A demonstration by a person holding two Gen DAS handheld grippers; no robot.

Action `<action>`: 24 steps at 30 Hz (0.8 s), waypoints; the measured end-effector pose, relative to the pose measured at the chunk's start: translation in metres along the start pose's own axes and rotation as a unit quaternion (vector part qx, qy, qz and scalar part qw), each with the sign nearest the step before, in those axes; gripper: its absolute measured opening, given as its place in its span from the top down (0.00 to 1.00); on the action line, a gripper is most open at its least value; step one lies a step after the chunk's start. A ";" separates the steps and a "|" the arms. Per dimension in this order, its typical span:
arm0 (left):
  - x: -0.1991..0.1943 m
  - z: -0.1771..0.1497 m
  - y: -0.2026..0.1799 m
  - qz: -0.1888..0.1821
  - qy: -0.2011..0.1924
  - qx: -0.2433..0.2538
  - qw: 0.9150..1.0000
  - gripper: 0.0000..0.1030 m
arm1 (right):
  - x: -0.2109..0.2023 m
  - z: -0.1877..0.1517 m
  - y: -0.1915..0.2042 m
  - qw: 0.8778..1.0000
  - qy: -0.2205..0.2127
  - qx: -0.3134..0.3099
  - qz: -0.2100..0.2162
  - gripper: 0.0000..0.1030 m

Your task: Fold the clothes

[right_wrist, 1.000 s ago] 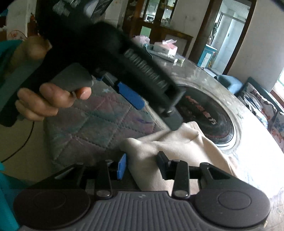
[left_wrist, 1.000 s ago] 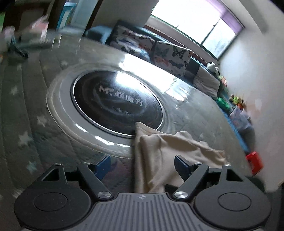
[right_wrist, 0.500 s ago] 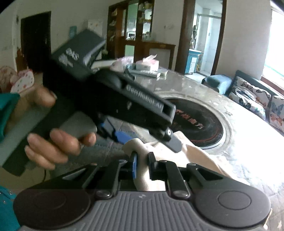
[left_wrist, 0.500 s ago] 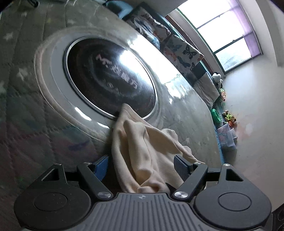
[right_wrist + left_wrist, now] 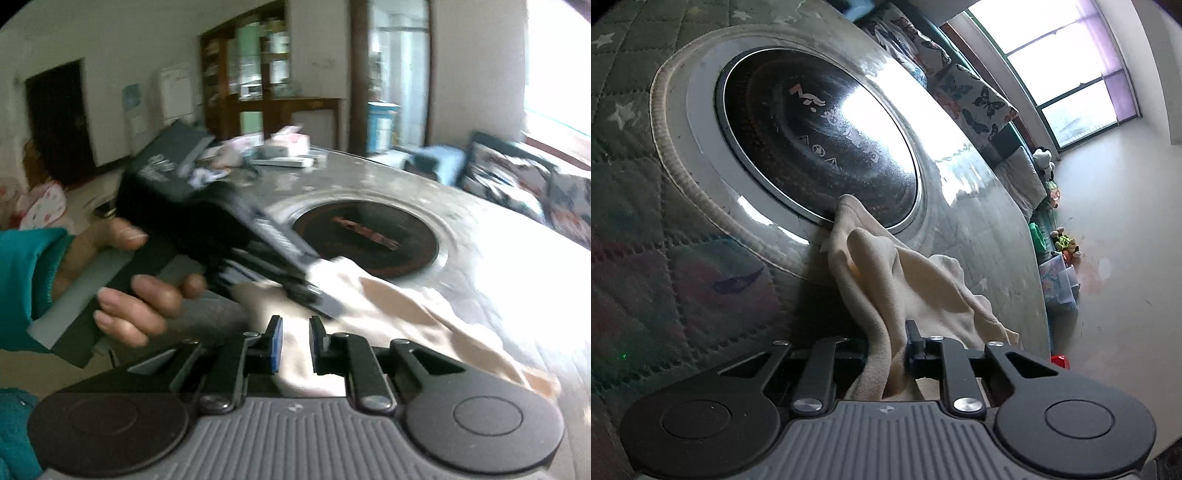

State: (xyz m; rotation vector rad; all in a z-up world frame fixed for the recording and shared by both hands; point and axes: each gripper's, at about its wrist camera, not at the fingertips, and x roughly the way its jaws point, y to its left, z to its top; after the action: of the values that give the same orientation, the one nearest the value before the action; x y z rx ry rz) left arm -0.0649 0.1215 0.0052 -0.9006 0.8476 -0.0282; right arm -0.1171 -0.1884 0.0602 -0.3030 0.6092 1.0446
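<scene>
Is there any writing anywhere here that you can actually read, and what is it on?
"Mr." in pale letters: on the black glass disc set in the table; the characters after it are lost in window glare.
White print on the dark body of the left tongs: too blurred to read.
Red mark on the disc, right view: blurred, unreadable.

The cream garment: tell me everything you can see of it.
The cream garment is soft, fleecy-looking cloth, plain, crumpled into loose folds. It lies on the quilted table cover, its far corner reaching the rim of the dark glass disc. The left gripper is shut on its near edge, lifting a ridge of fabric. The right gripper also has cloth between its narrowly parted fingers.
</scene>
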 end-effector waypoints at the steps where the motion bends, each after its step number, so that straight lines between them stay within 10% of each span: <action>1: 0.000 0.000 -0.001 0.001 -0.001 0.003 1.000 0.81 | -0.004 -0.003 -0.009 1.000 0.002 0.017 -0.011 0.86; 16: 0.002 -0.002 -0.006 0.010 -0.003 0.022 1.000 0.81 | -0.030 -0.063 -0.136 0.960 0.014 0.217 -0.177 0.75; 24: 0.003 -0.003 -0.009 0.016 -0.007 0.035 0.999 0.81 | -0.021 -0.073 -0.151 0.948 -0.005 0.271 -0.167 0.70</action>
State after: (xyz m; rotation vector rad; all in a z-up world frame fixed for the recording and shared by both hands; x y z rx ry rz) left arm -0.0624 0.1120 0.0089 -0.8211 0.8422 -0.0230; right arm -0.0160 -0.3134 0.0076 0.0845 0.7781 0.5216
